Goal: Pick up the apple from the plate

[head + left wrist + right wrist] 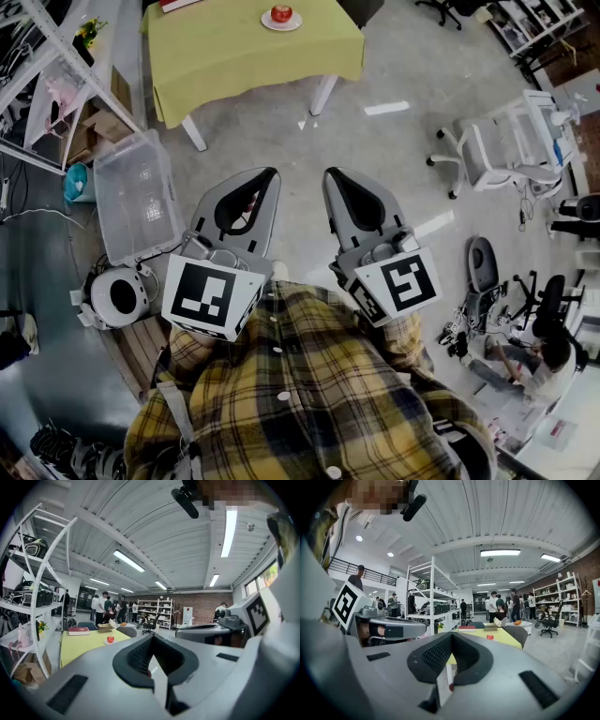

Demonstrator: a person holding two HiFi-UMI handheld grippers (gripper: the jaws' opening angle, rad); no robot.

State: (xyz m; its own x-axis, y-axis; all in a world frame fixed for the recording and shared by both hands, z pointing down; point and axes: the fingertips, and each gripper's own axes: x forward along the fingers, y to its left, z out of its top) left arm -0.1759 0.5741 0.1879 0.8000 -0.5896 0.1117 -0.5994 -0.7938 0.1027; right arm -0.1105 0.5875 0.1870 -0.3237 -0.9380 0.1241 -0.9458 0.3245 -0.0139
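Observation:
A red apple (281,13) sits on a small white plate (266,22) on the far table with a yellow-green cloth (234,66). In the left gripper view the apple (110,639) is small and distant; the right gripper view shows the apple (490,637) far ahead too. My left gripper (270,174) and right gripper (331,174) are held side by side in front of my plaid shirt, over the floor and well short of the table. Both point roughly level toward the table. The left gripper (152,637) has its jaws together and empty, as does the right gripper (451,634).
A red book (178,4) lies at the table's far edge. A clear plastic bin (141,192) and a white round device (117,295) stand on the floor at left, beside a white shelf rack (37,75). White office chairs (497,150) stand at right. People stand far behind the table.

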